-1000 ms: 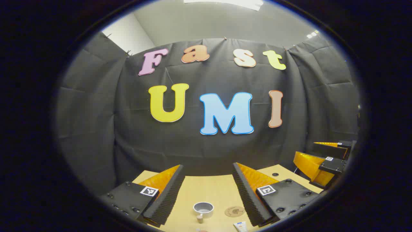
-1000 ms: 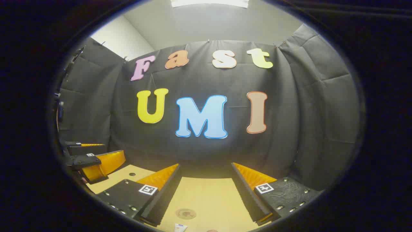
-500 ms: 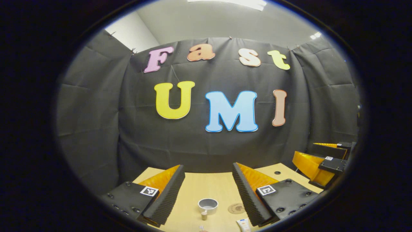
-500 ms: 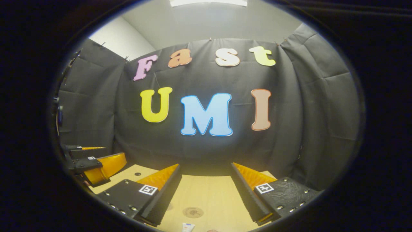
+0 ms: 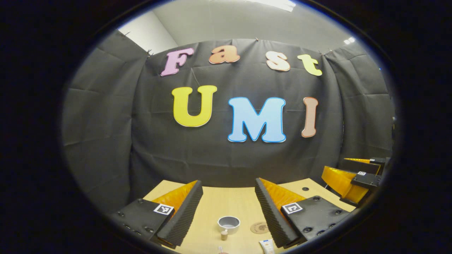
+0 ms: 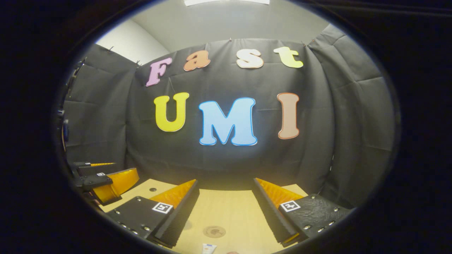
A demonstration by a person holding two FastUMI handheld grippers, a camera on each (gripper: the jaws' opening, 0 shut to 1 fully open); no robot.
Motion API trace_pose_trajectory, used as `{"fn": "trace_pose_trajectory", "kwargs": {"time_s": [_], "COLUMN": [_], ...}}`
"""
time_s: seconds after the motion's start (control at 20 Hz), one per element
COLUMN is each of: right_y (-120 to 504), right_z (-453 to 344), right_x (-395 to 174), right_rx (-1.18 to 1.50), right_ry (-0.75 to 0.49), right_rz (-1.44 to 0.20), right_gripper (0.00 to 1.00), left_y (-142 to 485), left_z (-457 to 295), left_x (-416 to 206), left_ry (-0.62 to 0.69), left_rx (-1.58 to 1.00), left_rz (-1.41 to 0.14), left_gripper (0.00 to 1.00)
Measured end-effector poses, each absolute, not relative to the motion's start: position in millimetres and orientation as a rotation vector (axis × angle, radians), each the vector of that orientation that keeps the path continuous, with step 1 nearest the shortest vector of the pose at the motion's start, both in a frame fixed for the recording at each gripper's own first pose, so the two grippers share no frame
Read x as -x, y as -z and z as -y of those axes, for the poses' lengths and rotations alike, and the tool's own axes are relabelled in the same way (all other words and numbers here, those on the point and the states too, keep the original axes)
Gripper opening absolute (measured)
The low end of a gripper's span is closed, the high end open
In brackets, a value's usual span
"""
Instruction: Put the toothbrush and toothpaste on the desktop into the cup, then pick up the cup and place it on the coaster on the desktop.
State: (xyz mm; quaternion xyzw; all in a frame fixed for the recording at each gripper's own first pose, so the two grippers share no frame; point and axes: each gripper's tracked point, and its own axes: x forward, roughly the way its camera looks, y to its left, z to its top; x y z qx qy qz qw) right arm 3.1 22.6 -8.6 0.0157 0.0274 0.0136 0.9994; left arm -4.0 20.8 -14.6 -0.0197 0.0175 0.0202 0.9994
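Observation:
In the left gripper view a grey cup (image 5: 229, 224) with a pale rim stands on the wooden desktop (image 5: 226, 204), between and beyond my fingers. A small beige toothbrush end (image 5: 224, 234) shows just in front of it. The round brown coaster (image 5: 259, 227) lies right of the cup, and the white toothpaste tube (image 5: 267, 246) lies nearer, at the lower edge. My left gripper (image 5: 227, 182) is open, above the desk and holding nothing. My right gripper (image 6: 224, 181) is also open and holding nothing, with the coaster (image 6: 214, 231) and the toothpaste tip (image 6: 209, 248) below it.
The right gripper (image 5: 353, 176) hangs at the far right of the left gripper view. The left gripper (image 6: 102, 178) hangs at the far left of the right gripper view. A small dark hole (image 5: 304, 188) marks the desktop's back right. The black cloth wall closes the back.
Both grippers have drawn back a little, so the cup, coaster and toothpaste look smaller and farther. Both stay open. Nothing on the desk has moved.

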Motion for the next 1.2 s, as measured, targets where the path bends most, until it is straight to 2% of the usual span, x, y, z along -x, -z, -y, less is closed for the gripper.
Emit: {"fn": "trace_pose_trajectory", "kwargs": {"time_s": [0.55,0.6,0.65,1.0,1.05,1.1,1.2], "right_y": [25.0,26.6,28.6,45.0,49.9,53.4,64.9], "right_z": [-20.4,-20.8,-20.2,-24.1,-24.0,-24.3,-25.8], "right_x": [-3.6,-3.5,-3.1,-2.0,-3.1,-3.3,-4.2], "right_rx": [-0.044,-0.045,-0.046,-0.059,-0.06,-0.06,-0.064], "right_ry": [-0.043,-0.045,-0.046,-0.063,-0.065,-0.064,-0.067], "right_rz": [-0.112,-0.117,-0.124,-0.178,-0.192,-0.21,-0.25], "right_gripper": [0.94,0.95,0.95,0.95,0.95,0.95,0.95], "left_y": [31.0,33.0,34.5,56.2,62.8,69.0,86.4], "left_z": [-8.6,-8.7,-7.9,-9.6,-9.8,-9.7,-11.0], "left_x": [-3.4,-4.0,-3.9,-4.6,-5.0,-5.5,-5.2], "left_ry": [-0.035,-0.035,-0.034,-0.039,-0.04,-0.04,-0.039], "left_rx": [0.039,0.039,0.039,0.037,0.036,0.034,0.033], "left_rz": [-0.074,-0.076,-0.08,-0.137,-0.152,-0.169,-0.208], "left_gripper": [0.99,0.95,0.99,0.99,0.95,0.99,0.99]}}
